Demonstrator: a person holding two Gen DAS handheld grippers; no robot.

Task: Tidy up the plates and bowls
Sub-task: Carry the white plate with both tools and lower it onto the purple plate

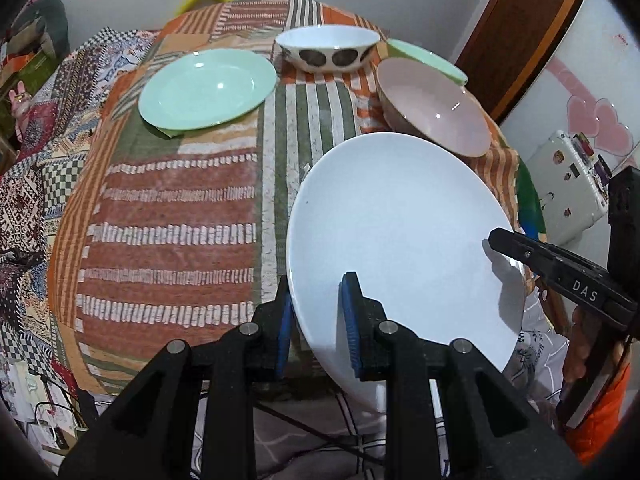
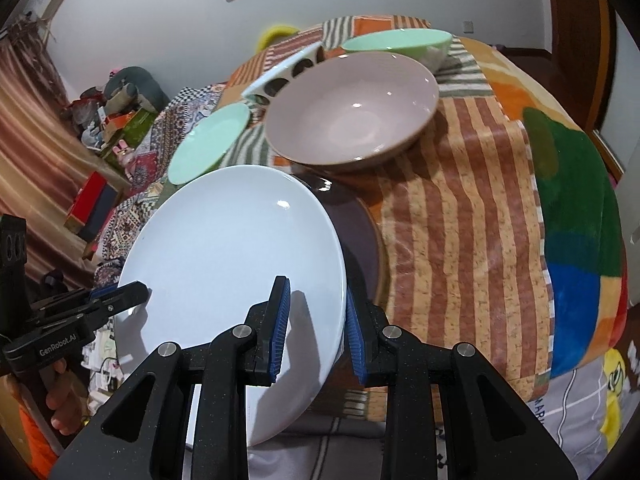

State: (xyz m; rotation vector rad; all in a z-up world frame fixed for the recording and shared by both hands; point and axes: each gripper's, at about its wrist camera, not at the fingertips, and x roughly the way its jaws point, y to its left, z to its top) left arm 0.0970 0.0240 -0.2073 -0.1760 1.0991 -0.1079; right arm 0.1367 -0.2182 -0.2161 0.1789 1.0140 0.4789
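Note:
A large white plate (image 1: pixel 400 240) (image 2: pixel 232 264) hangs tilted over the near edge of the table. My left gripper (image 1: pixel 318 320) is shut on its left rim, and it shows in the right wrist view (image 2: pixel 132 296) too. My right gripper (image 2: pixel 316 322) is shut on the opposite rim, its tip (image 1: pixel 504 240) reaching in from the right. Under the white plate lies a dark plate (image 2: pixel 360 240). Behind stand a pink bowl (image 1: pixel 432 108) (image 2: pixel 352 112), a green bowl (image 1: pixel 424 60) (image 2: pixel 396 42), a white bowl with dark dots (image 1: pixel 328 48) (image 2: pixel 288 72) and a green plate (image 1: pixel 208 88) (image 2: pixel 208 144).
The table wears a striped patchwork cloth (image 1: pixel 168 216) (image 2: pixel 460 208) that drapes over its edges. A white appliance (image 1: pixel 568 184) stands low at the right of the left wrist view. Boxes and toys (image 2: pixel 116 128) clutter the floor on the left.

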